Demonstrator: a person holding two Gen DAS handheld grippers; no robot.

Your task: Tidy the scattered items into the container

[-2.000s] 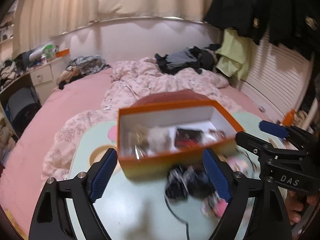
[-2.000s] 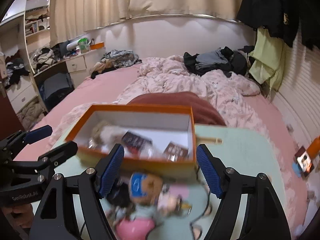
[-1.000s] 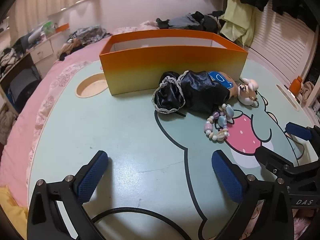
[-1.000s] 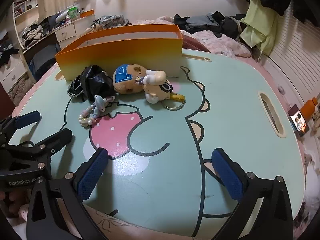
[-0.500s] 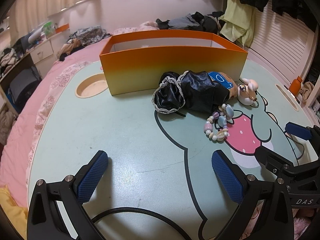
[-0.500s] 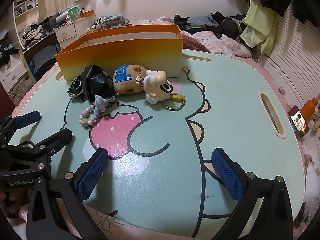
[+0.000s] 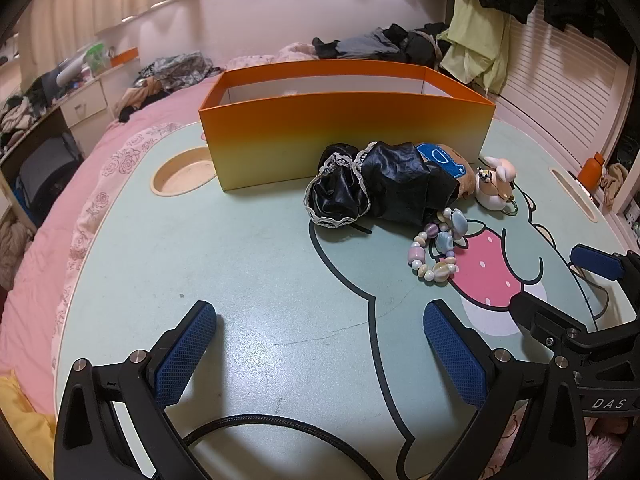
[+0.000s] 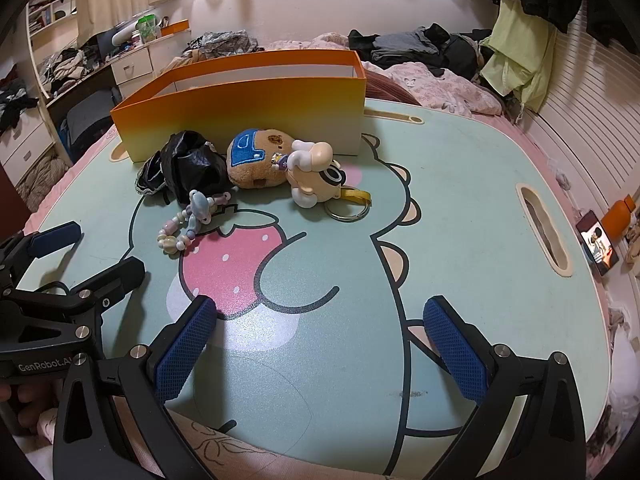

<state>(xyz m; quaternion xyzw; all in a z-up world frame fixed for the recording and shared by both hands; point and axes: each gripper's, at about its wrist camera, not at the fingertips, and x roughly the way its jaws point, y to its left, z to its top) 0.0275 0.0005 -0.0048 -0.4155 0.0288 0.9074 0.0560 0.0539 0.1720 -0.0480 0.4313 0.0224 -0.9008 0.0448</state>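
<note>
An orange box [image 7: 344, 120] [image 8: 248, 108] stands at the far side of the mint cartoon table [image 7: 240, 264] [image 8: 460, 208]. In front of it lie a black lace-trimmed cloth [image 7: 376, 188] [image 8: 188, 168], a brown plush with a blue patch [image 8: 256, 156] [image 7: 444, 160], a cream figure keychain [image 8: 316, 180] [image 7: 496, 188] and a pastel bead bracelet [image 7: 438, 244] [image 8: 192, 220]. My left gripper [image 7: 320, 344] [image 8: 88, 252] is open, low at the near edge. Beside it my right gripper [image 8: 320, 340] [image 7: 560, 280] is open too. Neither holds anything.
A black cable [image 7: 280, 432] lies on the table near my left gripper. A round cup recess [image 7: 182, 170] sits left of the box and a slot [image 8: 544, 232] at the table's right. A phone [image 8: 598, 246] and orange bottle [image 8: 618, 218] rest beyond the right edge. A pink bed surrounds the table.
Two seconds ago both grippers were up close over the box and items; they have since pulled back low to the near edge. Nothing has moved in the last second.
</note>
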